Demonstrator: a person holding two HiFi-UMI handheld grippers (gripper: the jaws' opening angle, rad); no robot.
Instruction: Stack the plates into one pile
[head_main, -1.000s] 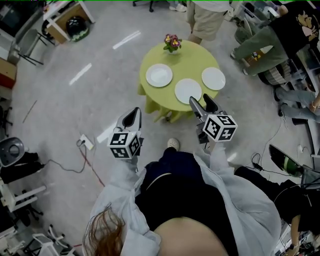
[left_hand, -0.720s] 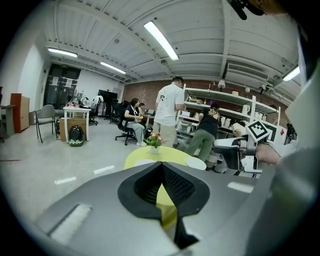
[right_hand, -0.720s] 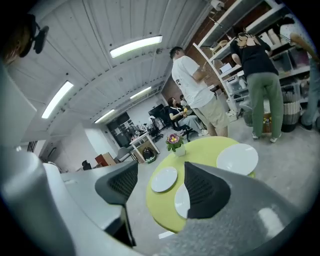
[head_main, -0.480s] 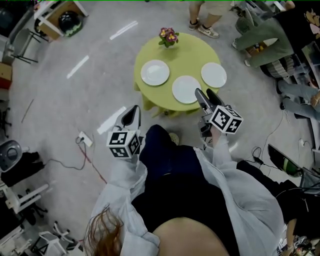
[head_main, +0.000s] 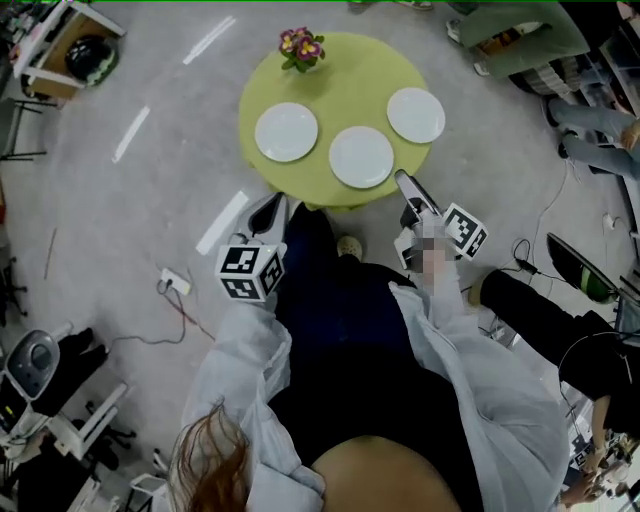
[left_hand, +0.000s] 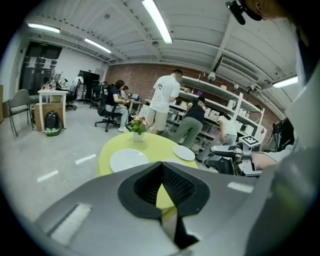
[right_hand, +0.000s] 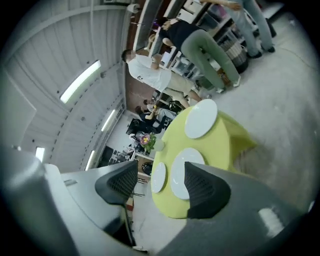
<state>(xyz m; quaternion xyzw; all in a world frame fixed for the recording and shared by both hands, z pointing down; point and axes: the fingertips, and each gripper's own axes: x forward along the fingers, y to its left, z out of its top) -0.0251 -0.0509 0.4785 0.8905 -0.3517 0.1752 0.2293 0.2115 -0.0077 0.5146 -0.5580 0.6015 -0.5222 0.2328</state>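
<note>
While three plates (head_main: 361, 157) lie apart on the table (head_main: 350, 80) ahead, the left gripper (head_main: 268, 208) is closed, empty, and the right gripper (head_main: 406, 183) half open, empty.

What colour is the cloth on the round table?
Yellow-green tablecloth, plain, no pattern; the head view shows it best.

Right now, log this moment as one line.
left plate, middle plate, right plate: unstacked on green table | left gripper: shut, empty | right gripper: open, empty

left tongs (head_main: 272, 207): jaws together, empty | right tongs (head_main: 408, 183): jaws apart, empty, rolled sideways | both pointing forward
</note>
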